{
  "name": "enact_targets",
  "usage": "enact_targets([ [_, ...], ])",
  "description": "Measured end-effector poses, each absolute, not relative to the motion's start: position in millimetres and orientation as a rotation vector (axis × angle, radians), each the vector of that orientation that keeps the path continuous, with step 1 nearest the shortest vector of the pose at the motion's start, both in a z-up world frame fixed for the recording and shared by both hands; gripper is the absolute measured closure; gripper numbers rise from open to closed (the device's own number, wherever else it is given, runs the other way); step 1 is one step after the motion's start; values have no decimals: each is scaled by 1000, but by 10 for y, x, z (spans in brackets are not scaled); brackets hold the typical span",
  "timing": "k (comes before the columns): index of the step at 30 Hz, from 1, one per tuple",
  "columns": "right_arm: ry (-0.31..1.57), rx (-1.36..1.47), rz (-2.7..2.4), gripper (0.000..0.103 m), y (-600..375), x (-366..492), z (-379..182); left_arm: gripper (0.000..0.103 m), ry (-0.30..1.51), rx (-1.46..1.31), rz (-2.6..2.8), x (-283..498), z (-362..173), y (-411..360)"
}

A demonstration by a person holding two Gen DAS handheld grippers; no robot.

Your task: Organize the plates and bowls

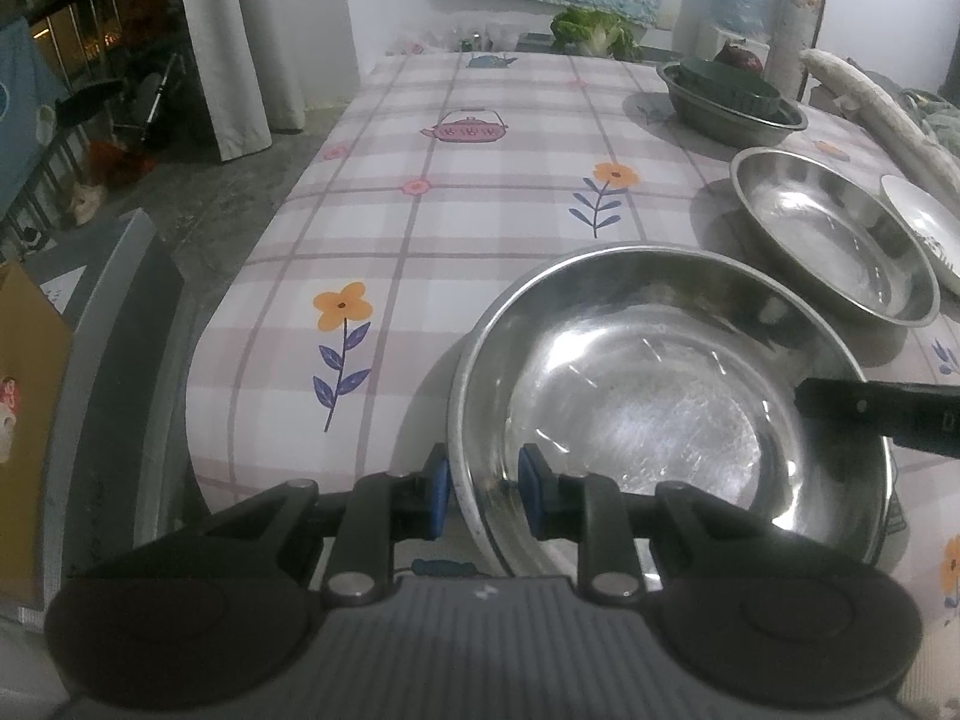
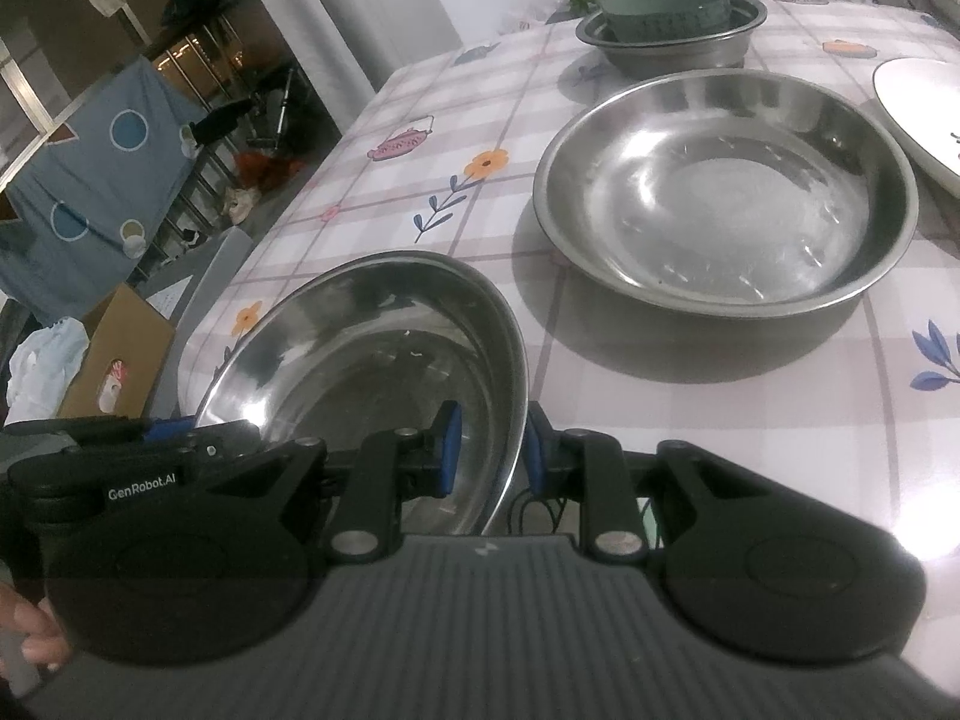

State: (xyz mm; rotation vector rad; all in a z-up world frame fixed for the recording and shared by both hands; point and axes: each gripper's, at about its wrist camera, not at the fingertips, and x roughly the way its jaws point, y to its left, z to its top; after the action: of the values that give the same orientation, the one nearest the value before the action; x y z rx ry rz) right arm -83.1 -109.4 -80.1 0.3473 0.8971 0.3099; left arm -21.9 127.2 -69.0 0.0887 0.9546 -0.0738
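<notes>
Near steel bowl (image 1: 666, 414) sits at the near left corner of the tabletop (image 1: 480, 180), rim held on both sides. My left gripper (image 1: 483, 483) has its jaws closed on the rim's left side, one blue pad outside the wall, one inside. My right gripper (image 2: 489, 450) has its jaws clamped the same way on the opposite rim. In the right wrist view the bowl looks tipped, but I can't tell if it's clear of the cloth.

Second steel bowl (image 2: 726, 192) lies just beyond and to the right of the held one, near but not touching, open side up. That's the likely nest target, my guess: the move would go away from me and rightward, so the right hand leads and is nearer.

White plate (image 2: 918, 120) at the right edge overlaps that bowl's far rim. Farther back, steel basin (image 2: 672, 42) with green dish (image 2: 666, 15) inside.
</notes>
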Motion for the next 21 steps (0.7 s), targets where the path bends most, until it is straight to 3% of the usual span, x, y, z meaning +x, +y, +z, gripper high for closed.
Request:
enact_targets([
  [10, 893, 345, 311, 82, -1089, -844, -782, 80, 941, 81, -69, -227, -656, 1288],
  [21, 893, 341, 308, 83, -1109, -867, -770, 90, 942, 1, -100, -260, -646, 1449],
])
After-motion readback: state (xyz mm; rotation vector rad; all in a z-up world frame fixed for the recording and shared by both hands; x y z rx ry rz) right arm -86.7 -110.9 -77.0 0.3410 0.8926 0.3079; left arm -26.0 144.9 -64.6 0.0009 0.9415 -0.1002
